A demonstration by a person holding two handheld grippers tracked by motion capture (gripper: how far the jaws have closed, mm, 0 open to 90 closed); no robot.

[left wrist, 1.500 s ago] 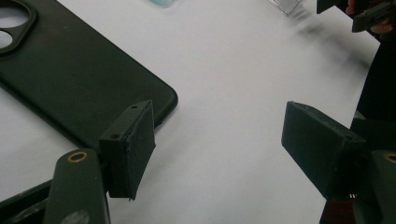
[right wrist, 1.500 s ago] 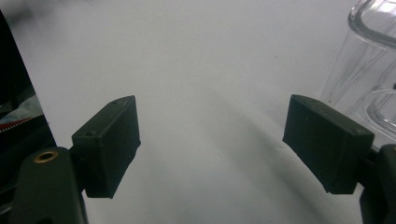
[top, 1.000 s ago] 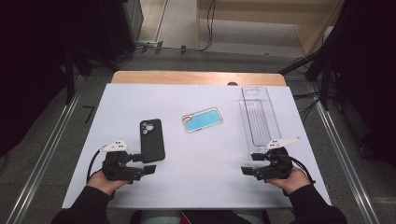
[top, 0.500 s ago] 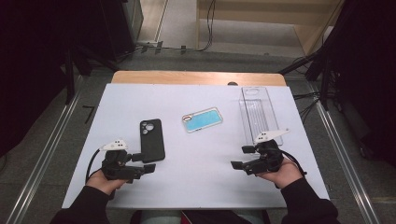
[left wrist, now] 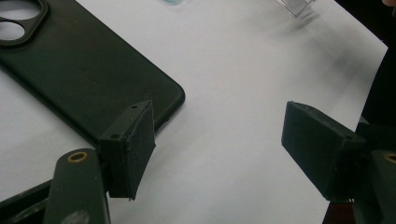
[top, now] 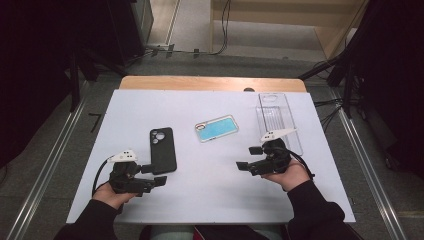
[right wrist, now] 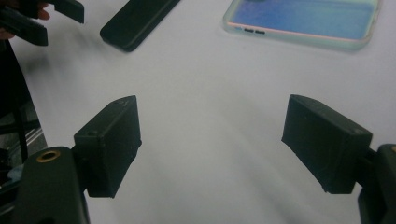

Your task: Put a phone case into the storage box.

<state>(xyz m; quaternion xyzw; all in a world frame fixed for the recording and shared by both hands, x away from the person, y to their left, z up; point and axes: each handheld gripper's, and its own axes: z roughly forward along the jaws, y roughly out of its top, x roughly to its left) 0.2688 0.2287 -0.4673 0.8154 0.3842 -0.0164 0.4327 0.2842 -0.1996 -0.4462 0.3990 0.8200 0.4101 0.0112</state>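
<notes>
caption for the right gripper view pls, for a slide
Right gripper, fingers open over the white table, facing a black phone case and a blue one beyond.

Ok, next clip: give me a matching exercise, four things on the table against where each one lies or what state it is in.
Things:
1. black phone case
2. blue phone case
3. clear tray
4. right gripper

Places or states:
A. far right of the table
B. middle of the table, tilted
C. jaws open, nothing between them
D. just beside the left gripper

Pairs: 1-D, 2-B, 3-A, 4-C
</notes>
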